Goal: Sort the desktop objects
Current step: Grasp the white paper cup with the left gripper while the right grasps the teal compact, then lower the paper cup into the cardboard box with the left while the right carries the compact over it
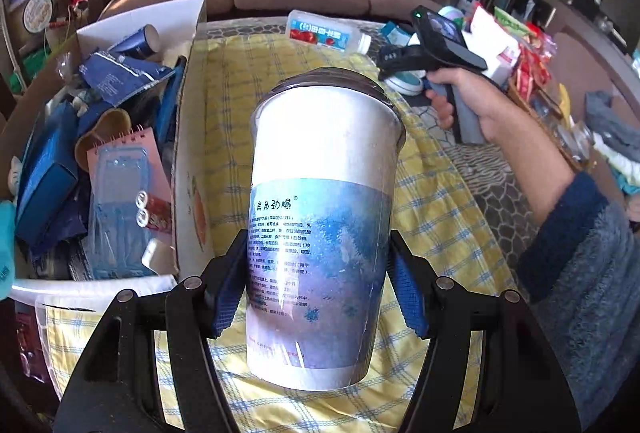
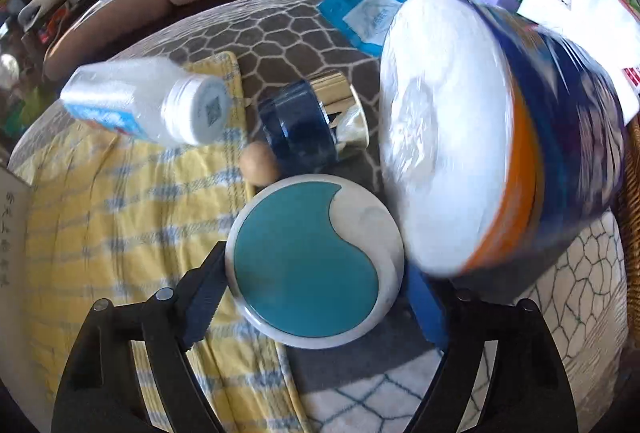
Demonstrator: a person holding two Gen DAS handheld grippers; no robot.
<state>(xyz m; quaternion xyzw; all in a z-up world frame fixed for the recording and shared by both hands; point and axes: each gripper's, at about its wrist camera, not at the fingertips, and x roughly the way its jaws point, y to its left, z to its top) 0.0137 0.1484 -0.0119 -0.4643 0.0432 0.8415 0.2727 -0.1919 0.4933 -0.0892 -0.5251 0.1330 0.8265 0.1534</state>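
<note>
Blue-padded fingers of the left claw point(image 1: 316, 285) are clamped on the lower half of a tall white cup point(image 1: 320, 229) with a dark lid, held upright above the yellow checked cloth point(image 1: 224, 105), with a cardboard box point(image 1: 100, 161) of blue packets to its left. Far behind it a plastic bottle point(image 1: 326, 32) lies on its side. The right claw point(image 2: 316, 293) grips a round teal-and-white disc point(image 2: 314, 261) by its edges, just beside a large blue tub point(image 2: 496, 137) to its right and near a dark blue jar point(image 2: 298, 125).
</note>
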